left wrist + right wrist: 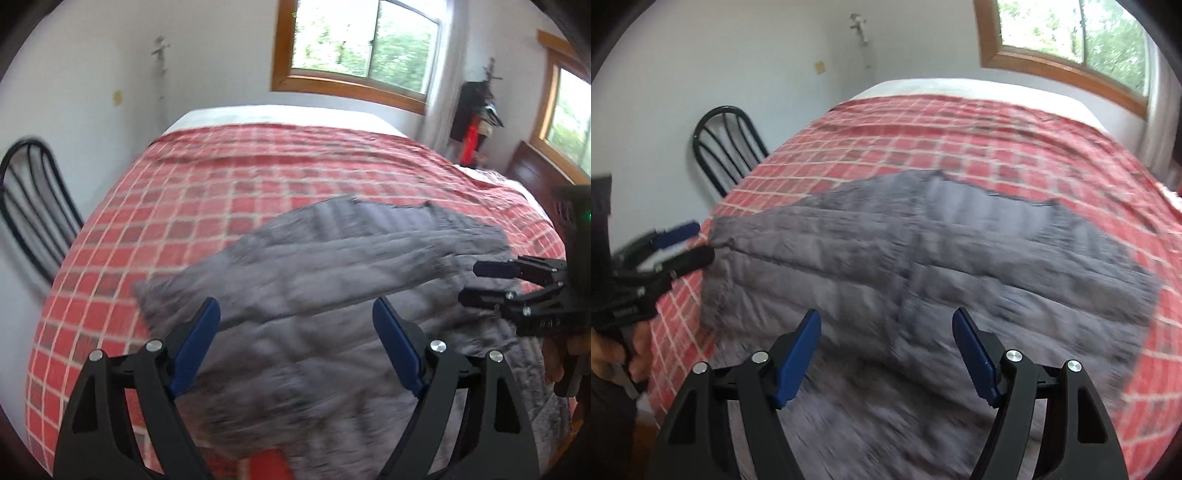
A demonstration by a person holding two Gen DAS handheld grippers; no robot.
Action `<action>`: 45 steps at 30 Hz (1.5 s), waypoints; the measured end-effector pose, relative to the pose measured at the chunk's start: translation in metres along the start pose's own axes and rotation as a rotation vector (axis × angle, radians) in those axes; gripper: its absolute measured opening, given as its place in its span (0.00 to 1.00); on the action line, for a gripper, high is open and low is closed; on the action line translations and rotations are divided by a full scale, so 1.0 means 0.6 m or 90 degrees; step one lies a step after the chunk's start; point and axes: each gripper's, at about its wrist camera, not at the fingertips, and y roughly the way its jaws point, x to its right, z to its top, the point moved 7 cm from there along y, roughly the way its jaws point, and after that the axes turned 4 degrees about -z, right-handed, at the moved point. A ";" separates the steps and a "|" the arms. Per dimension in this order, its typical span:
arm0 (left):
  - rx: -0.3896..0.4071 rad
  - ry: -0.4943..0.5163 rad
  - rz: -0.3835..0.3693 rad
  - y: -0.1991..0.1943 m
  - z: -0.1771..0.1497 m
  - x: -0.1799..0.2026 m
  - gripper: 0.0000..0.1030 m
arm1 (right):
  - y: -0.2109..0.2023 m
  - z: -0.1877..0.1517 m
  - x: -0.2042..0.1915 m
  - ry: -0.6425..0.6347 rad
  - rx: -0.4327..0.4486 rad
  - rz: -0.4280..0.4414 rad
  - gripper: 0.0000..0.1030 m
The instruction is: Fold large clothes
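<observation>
A large grey quilted jacket (332, 280) (923, 266) lies spread on the red checked bed cover, with a folded part across its middle. My left gripper (295, 314) hangs above the jacket's near part, jaws wide apart, nothing between the blue pads. It also shows at the left edge of the right wrist view as the left gripper (692, 242), beside the jacket's left edge. My right gripper (886, 325) is open over the jacket's near middle, nothing in it. The right gripper (476, 282) appears at the right in the left wrist view. Both views are blurred.
The bed (229, 177) with its red checked cover fills the scene, with a white sheet at the far end. A black metal chair (727, 147) stands by the bed's left side. Windows (365, 40) sit behind the bed, and dark items (476, 110) hang in the corner.
</observation>
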 end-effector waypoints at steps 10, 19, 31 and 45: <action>-0.021 -0.035 0.026 0.046 -0.045 -0.085 0.78 | 0.071 0.006 -0.040 -0.030 -0.030 -0.013 0.09; 0.009 -0.026 -0.002 0.017 -0.014 -0.041 0.78 | -0.017 0.015 -0.015 -0.033 0.021 -0.060 0.05; 0.023 0.011 -0.044 0.016 0.029 0.057 0.78 | -0.161 0.010 0.169 0.079 0.078 -0.140 0.05; -0.008 -0.030 -0.093 0.092 0.037 0.055 0.78 | -0.114 -0.078 0.320 0.175 0.029 -0.158 0.05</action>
